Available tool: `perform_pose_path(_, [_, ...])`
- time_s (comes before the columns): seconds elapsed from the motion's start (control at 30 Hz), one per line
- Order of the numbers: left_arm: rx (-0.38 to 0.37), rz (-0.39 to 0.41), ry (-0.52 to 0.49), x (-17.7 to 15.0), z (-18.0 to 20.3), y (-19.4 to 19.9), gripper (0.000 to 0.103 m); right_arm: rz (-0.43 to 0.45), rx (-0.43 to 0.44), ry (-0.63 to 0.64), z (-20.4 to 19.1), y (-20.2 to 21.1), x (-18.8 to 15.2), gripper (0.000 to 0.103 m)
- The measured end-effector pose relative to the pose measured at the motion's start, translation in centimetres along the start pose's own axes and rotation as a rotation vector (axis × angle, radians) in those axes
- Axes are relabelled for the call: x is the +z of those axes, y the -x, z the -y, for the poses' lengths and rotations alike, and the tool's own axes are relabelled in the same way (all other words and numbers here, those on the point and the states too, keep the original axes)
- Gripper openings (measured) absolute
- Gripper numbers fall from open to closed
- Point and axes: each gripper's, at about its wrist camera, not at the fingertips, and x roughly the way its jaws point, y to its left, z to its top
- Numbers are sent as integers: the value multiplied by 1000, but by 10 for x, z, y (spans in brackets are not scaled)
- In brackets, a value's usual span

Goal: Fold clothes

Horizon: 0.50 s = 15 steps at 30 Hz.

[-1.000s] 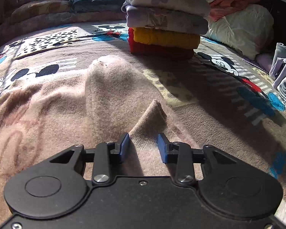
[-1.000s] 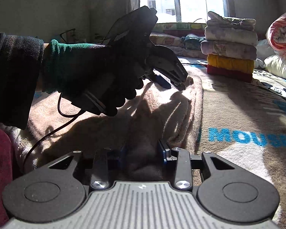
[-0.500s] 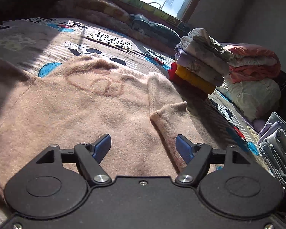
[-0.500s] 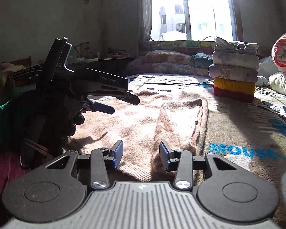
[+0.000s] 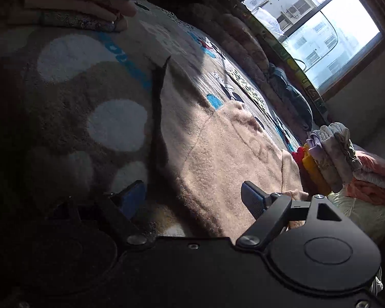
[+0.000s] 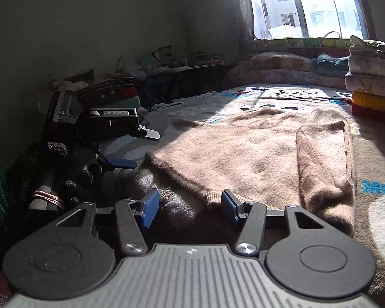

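Right gripper wide open, empty, low at the sweater's near hem. Left gripper also spread wide, gripping nothing, tilted over the sweater's left edge; seen from the right, held in a gloved hand. Sweater flat on the blanket, right sleeve folded inward over the body. Beyond, near the blanket's far right corner, a stack of folded clothes.

Folded stack blocks far right; blanket beyond sweater open.
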Motion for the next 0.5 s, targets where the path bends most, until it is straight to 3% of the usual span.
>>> perform_pose_path(0.23, [-27, 3, 75, -1, -21, -6, 80, 5, -8, -63, 20, -9, 2, 58])
perform_pose_path(0.5, [-94, 97, 148, 3, -33, -29, 74, -48, -32, -149, 46, -27, -14, 58])
